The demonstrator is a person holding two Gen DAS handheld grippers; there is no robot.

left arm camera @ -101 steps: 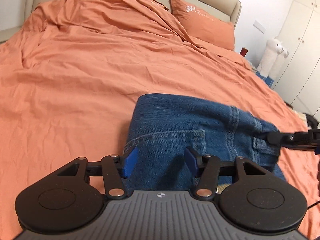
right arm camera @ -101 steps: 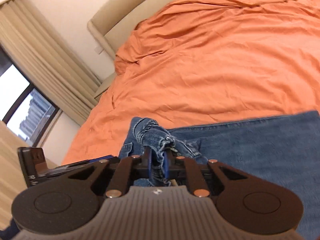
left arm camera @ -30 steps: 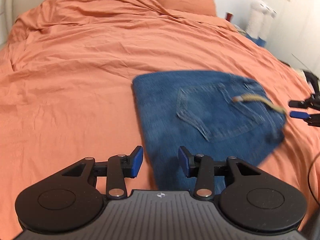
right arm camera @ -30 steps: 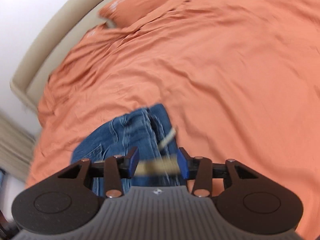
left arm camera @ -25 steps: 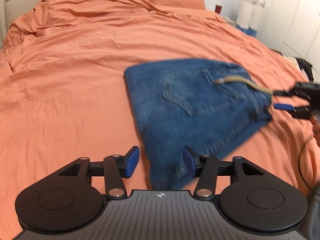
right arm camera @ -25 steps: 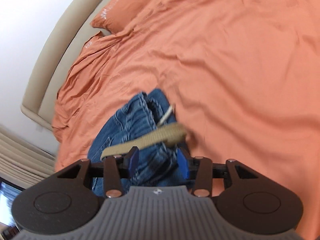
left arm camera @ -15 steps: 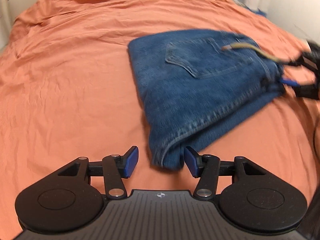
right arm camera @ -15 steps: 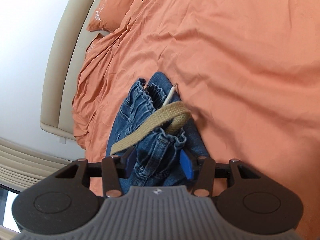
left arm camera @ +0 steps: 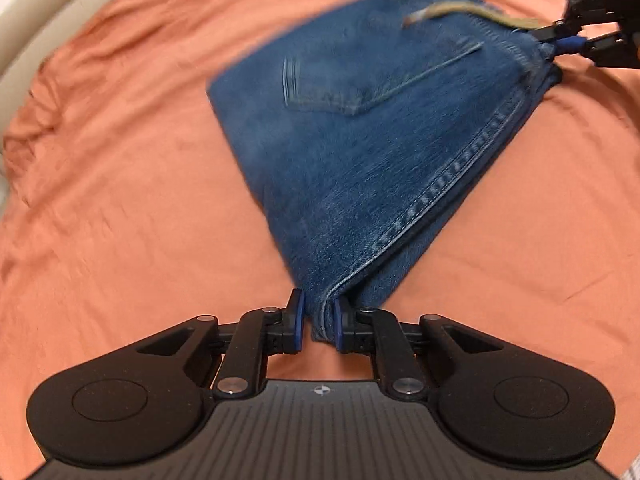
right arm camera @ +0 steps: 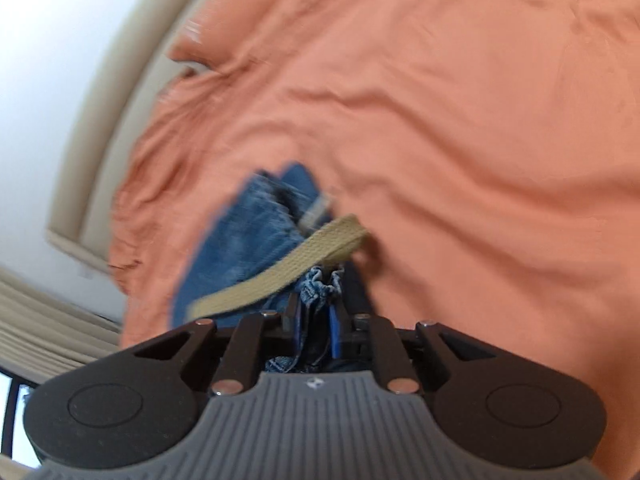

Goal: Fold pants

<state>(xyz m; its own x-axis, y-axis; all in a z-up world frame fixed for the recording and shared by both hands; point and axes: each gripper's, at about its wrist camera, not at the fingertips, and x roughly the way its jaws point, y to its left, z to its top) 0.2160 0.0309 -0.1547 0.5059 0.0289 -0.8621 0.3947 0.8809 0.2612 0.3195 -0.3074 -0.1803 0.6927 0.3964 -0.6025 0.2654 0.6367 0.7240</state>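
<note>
Folded blue jeans lie on the orange bed sheet, back pocket up. My left gripper is shut on the near corner of the jeans. My right gripper shows at the top right of the left wrist view, at the waistband corner. In the right wrist view it is shut on bunched denim of the jeans. A tan drawstring loops out of the waistband above that gripper and also shows in the left wrist view.
The orange sheet covers the bed all around the jeans. A beige headboard and a white wall lie at the left of the right wrist view, with curtains at the lower left.
Both grippers were open half a second ago. Both have moved in and shut on the jeans, the left on the near corner, the right on the waistband end.
</note>
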